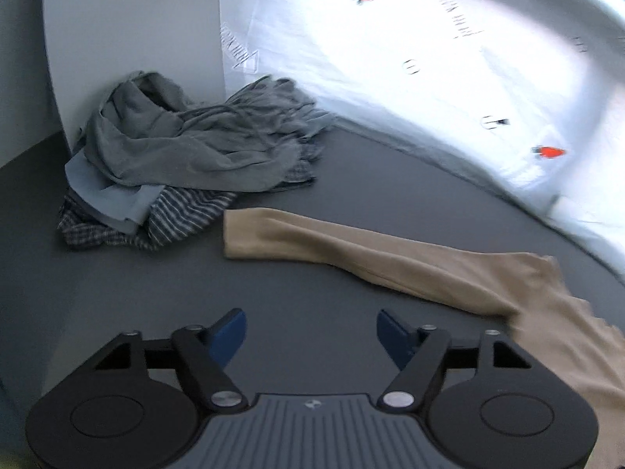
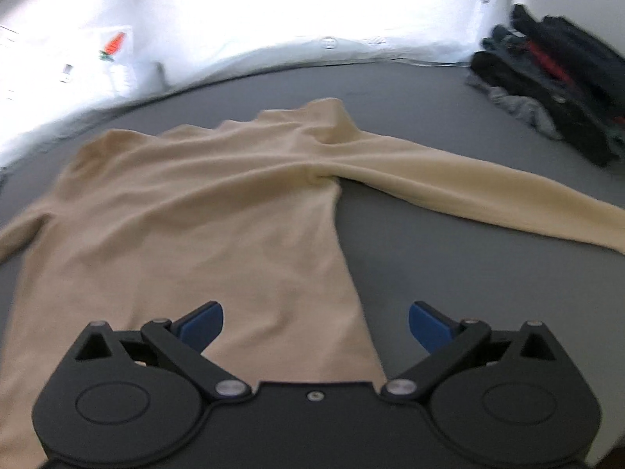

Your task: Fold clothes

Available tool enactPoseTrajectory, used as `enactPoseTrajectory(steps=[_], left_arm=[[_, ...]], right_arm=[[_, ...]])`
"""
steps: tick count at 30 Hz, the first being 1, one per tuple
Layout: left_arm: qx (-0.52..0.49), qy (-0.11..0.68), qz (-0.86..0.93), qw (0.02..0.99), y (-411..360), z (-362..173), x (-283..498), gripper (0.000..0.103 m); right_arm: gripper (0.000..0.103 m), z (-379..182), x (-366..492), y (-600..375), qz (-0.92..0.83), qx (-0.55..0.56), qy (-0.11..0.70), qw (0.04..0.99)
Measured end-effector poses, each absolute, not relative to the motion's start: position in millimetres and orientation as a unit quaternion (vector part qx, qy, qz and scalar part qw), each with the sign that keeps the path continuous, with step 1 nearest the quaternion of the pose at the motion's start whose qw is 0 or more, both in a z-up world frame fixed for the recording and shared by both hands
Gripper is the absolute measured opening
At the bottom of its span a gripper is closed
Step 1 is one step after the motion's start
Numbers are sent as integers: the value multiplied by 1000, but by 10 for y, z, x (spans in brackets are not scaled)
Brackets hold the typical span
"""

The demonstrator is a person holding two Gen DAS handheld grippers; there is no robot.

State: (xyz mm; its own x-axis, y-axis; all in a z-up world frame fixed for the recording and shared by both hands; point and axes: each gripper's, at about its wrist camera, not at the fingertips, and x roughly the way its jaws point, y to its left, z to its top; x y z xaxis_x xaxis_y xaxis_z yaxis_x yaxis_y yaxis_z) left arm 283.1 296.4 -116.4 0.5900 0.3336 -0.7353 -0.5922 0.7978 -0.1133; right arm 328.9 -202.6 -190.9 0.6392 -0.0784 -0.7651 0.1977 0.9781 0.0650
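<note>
Right wrist view showed a tan sweater spread flat on the grey table, one sleeve stretched rightward. The right gripper hovered over its hem, fingers apart, holding nothing. The left gripper also gaped, near a heap of grey clothes.

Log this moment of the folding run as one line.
stage: pre-grasp | beige top flat on table, sleeves out | left gripper open, empty | right gripper open over hem | unfolded pile waiting

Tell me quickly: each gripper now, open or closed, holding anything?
Left gripper: open, holding nothing, over the bare grey table.
Right gripper: open, holding nothing, over the beige sweater.
</note>
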Motion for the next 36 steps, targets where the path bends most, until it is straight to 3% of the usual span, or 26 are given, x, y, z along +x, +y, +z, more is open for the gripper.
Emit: enactPoseTrajectory(steps=[8,16,17,18,20,29,36], left_arm=[[-179,377,261,871,3804,-1652,3431,69],[-185,395,276,856,4136,-1977,3874,66],[-190,393,282,854,4140,-1997,3876,49],[-182,396,297,850,4123,-1992,3878,12],[-173,397,315,844,4089,-1935,3845,1],[-181,375,338,844,3958,-1200,3359,1],[-173,440,368,801,4017,-1524,3341,7]], right_arm=[[103,-2117,3320,-2050,-183,102,428,879],[103,-2125,3411,-1988,-200,97,434,873],[103,-2131,3410,-1994,-201,101,433,873],[103,-2133,3407,-1996,-202,103,432,873],[103,-2136,3401,-1998,-202,105,431,873],[103,-2149,3396,-2011,-201,106,426,876],[103,-2151,3432,-2055,-194,102,427,877]])
